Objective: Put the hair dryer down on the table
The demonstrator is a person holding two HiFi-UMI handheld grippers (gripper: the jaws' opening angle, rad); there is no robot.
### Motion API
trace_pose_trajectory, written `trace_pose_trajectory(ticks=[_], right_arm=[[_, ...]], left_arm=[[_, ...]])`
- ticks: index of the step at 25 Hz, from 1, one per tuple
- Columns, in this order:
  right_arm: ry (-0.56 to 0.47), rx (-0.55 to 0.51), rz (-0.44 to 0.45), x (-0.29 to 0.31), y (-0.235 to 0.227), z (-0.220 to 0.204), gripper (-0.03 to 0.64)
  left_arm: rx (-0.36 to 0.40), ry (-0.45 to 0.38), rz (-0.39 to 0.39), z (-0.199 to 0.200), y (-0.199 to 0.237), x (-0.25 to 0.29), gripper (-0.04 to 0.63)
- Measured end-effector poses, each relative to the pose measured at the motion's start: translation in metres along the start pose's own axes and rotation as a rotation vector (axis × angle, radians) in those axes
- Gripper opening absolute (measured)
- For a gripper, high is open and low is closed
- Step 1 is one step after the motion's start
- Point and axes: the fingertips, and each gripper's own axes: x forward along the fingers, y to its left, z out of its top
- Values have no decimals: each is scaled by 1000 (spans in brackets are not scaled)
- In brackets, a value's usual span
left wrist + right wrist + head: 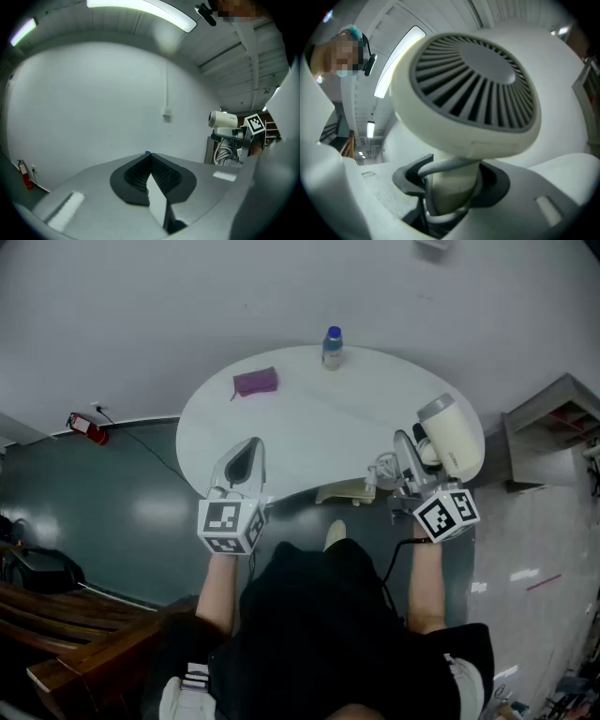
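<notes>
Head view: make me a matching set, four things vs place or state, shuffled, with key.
Things:
1. hair dryer
2. bottle
3. purple pouch
4. left gripper

Place or state:
A. standing at the far edge of the table
B. jaws together, nothing between them
C. handle clamped in the right gripper
D. lying flat on the table's left part

Pairs: 1-C, 2-A, 3-D, 4-B

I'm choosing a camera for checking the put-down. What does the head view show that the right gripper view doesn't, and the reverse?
Head view only: a purple pouch, a blue-capped bottle and the left gripper. Right gripper view only: the vent grille close up, and the handle clamped between the jaws. Both: the hair dryer.
</notes>
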Motion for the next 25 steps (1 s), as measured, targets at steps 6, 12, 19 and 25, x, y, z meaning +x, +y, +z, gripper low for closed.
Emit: trace_pose_trajectory(ticks=[6,12,19,25], right_arm=[[33,4,-132,-32,35,-48,230],[-27,91,-142,-61,75,-55,230],[-8,77,-165,-80,88,-60,230],[-6,82,-202,-89,79,-60,229]], left_arm=[[36,61,-52,-31,13,-46,6],[31,79,-138,-38,10,-72,6],[17,78,-145,-40,11,-90,6],[19,97,-175,-44,2,-85,6]])
